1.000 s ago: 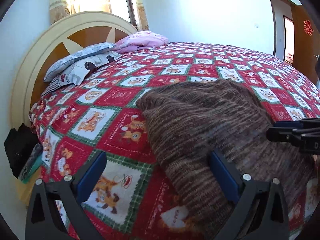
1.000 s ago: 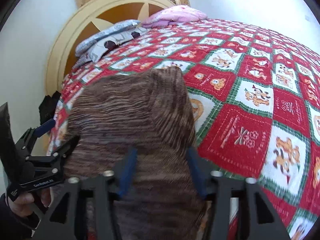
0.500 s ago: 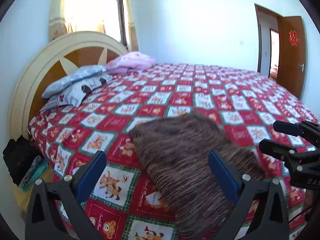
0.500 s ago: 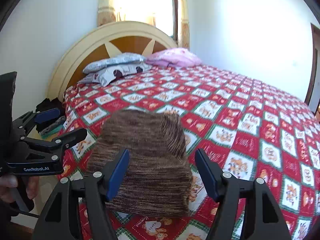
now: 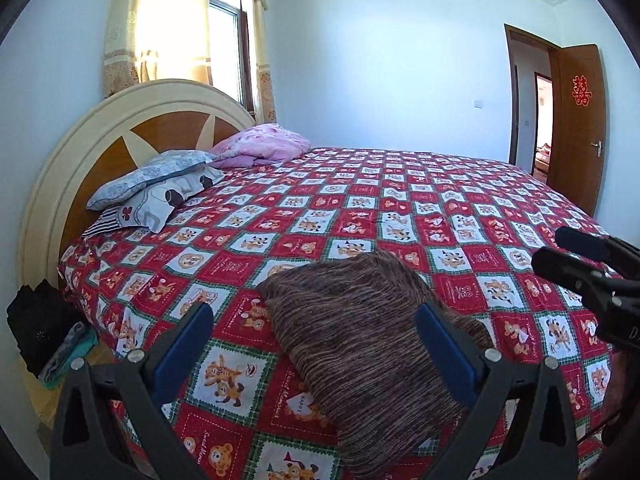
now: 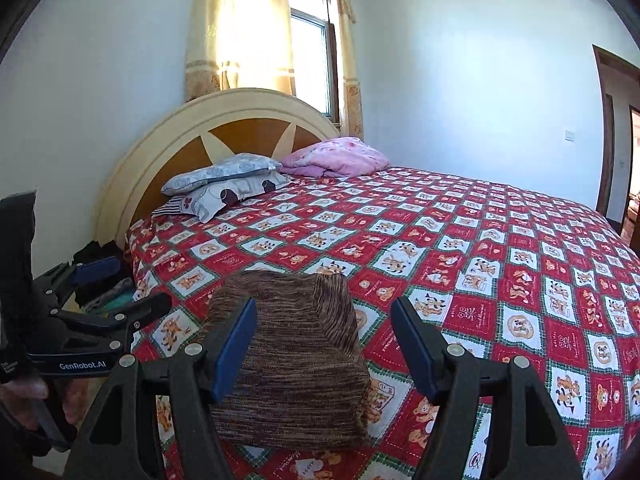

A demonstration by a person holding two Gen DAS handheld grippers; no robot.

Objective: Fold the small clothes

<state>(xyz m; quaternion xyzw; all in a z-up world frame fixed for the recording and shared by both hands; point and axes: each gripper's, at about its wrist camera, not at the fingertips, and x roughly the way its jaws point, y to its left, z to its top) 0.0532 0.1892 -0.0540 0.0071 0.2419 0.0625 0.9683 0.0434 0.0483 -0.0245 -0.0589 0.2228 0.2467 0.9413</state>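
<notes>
A brown striped knitted garment point(image 5: 360, 344) lies folded into a compact rectangle on the red patterned bedspread point(image 5: 400, 208), near the bed's front edge. It also shows in the right wrist view point(image 6: 296, 364). My left gripper point(image 5: 314, 344) is open and empty, held back above the garment. My right gripper point(image 6: 324, 344) is open and empty too, raised in front of the garment. The right gripper appears at the right of the left wrist view point(image 5: 580, 276), and the left gripper at the left of the right wrist view point(image 6: 100, 320).
Pillows point(image 5: 152, 184) and a pink quilt point(image 5: 264, 148) lie at the cream and wood headboard point(image 5: 120, 132). Dark clothes point(image 5: 36, 320) are piled beside the bed on the left. An open wooden door point(image 5: 576, 124) stands at the far right.
Both grippers have pulled up and back from the garment, which now looks smaller and lies free on the bed. The right gripper's jaws have opened wider.
</notes>
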